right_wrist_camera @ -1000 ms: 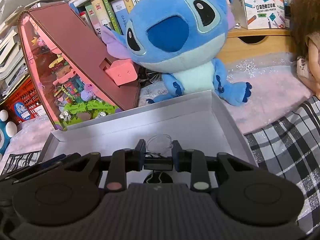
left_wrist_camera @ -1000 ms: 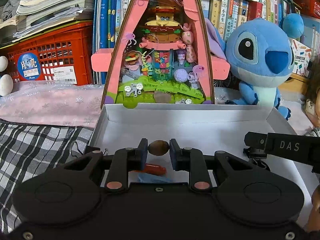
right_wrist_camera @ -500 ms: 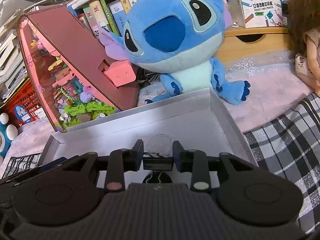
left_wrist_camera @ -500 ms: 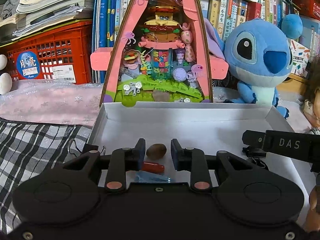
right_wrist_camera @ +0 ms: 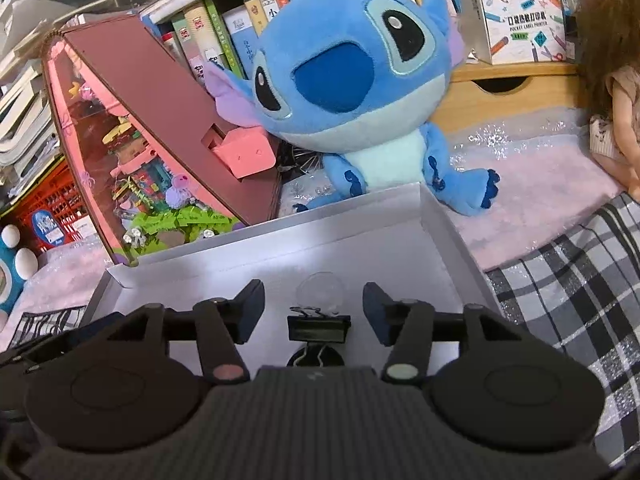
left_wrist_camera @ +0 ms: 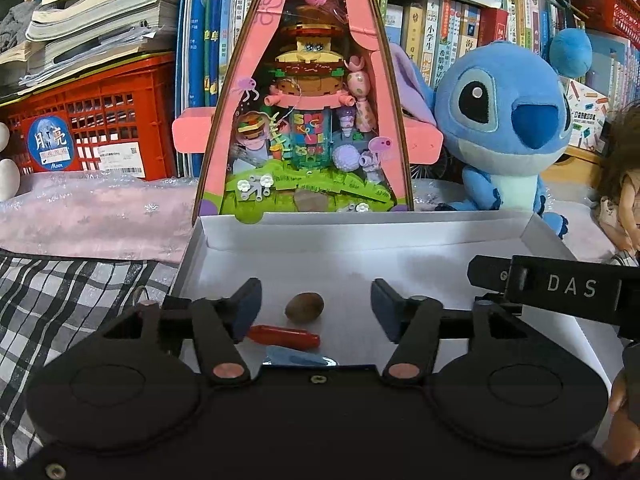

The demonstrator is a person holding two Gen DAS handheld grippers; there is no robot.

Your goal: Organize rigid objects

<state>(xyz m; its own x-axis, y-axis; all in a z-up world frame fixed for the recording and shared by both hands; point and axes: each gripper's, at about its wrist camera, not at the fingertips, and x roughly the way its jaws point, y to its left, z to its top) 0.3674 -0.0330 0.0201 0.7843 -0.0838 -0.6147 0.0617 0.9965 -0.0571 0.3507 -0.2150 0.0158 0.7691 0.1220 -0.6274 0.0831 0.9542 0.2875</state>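
Biggest thing here is the white cardboard box lid (left_wrist_camera: 360, 236), sitting open on the plaid cloth (left_wrist_camera: 60, 300) in front of a blue plush toy (left_wrist_camera: 504, 128) and a pink triangular display case (left_wrist_camera: 312, 92). Left gripper (left_wrist_camera: 316, 306) has just been opening its jaws, nothing pinched now; the brown nut (left_wrist_camera: 304, 308) lies loose on the lid floor between the fingers, right next to a red pen-like stick (left_wrist_camera: 284, 335). Right gripper (right_wrist_camera: 314, 312) has just been opening too, with a black binder clip (right_wrist_camera: 319, 328) lying untouched between its fingers and a clear round disc (right_wrist_camera: 320, 292) just behind the clip.
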